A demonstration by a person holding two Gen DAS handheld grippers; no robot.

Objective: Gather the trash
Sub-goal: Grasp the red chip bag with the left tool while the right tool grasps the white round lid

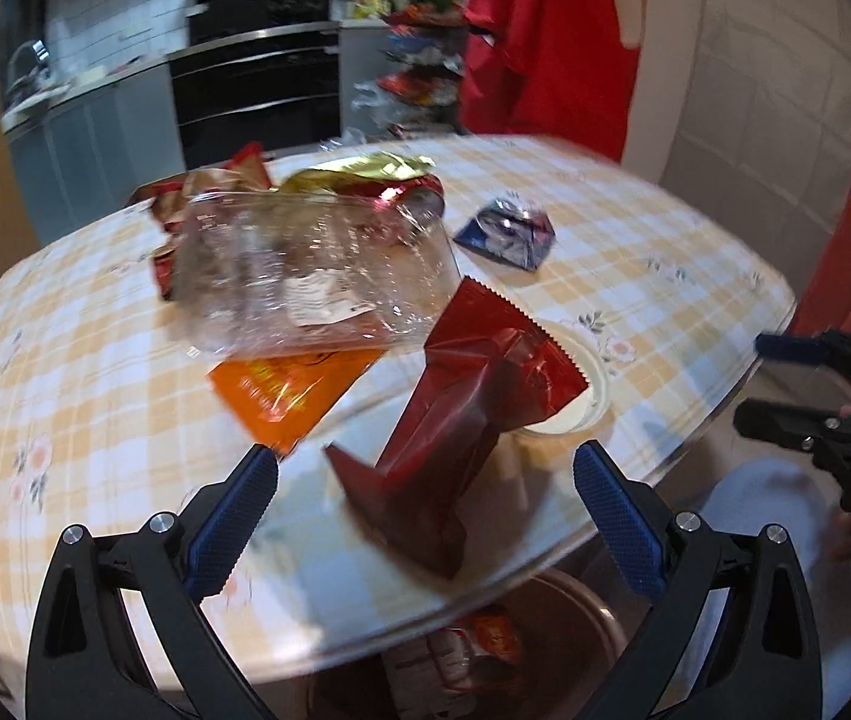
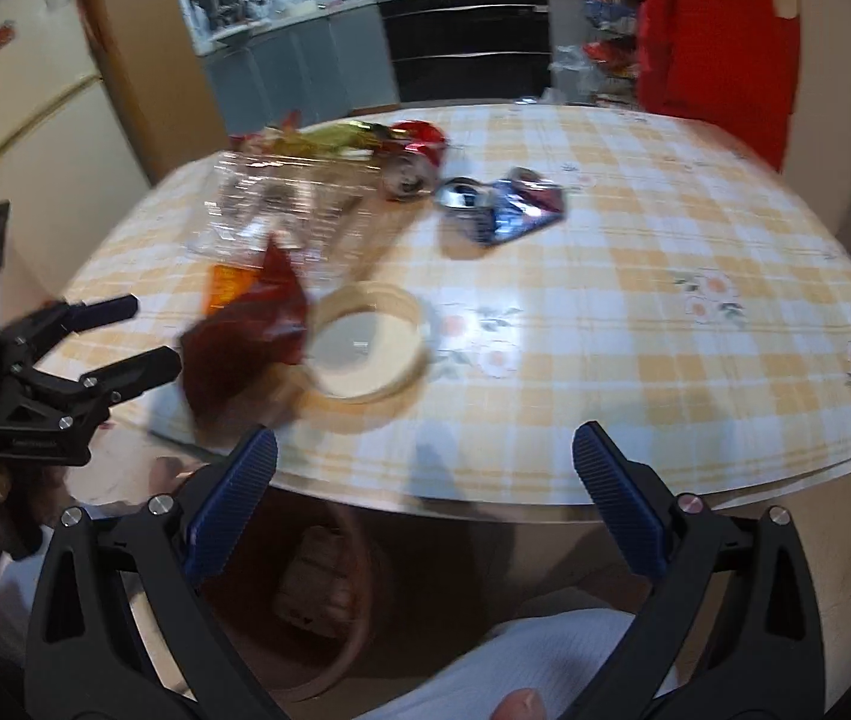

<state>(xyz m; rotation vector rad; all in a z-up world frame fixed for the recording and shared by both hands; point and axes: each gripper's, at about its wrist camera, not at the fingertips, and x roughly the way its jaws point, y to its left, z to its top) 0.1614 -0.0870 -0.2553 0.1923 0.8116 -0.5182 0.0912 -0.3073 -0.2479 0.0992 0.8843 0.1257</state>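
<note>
A dark red wrapper [image 1: 461,420] stands crumpled at the near table edge, just ahead of my open left gripper [image 1: 425,516]; nothing is between its fingers. Behind it lie an orange packet [image 1: 287,396], a clear plastic container [image 1: 311,270], gold and red wrappers [image 1: 359,177] and a crushed blue can [image 1: 509,234]. A cream lid [image 1: 581,390] sits beside the red wrapper [image 2: 245,342]. My right gripper [image 2: 425,498] hangs open over the table edge, empty, with the cream lid [image 2: 365,348] and blue can [image 2: 497,204] ahead. A red can [image 2: 416,159] lies beyond.
A brown bin [image 1: 545,630] with trash inside stands under the table edge, also visible as the bin [image 2: 329,600]. The checked tablecloth [image 2: 635,330] covers a round table. A red garment [image 1: 545,30] hangs behind, beside a black oven [image 1: 257,72] and cluttered shelves.
</note>
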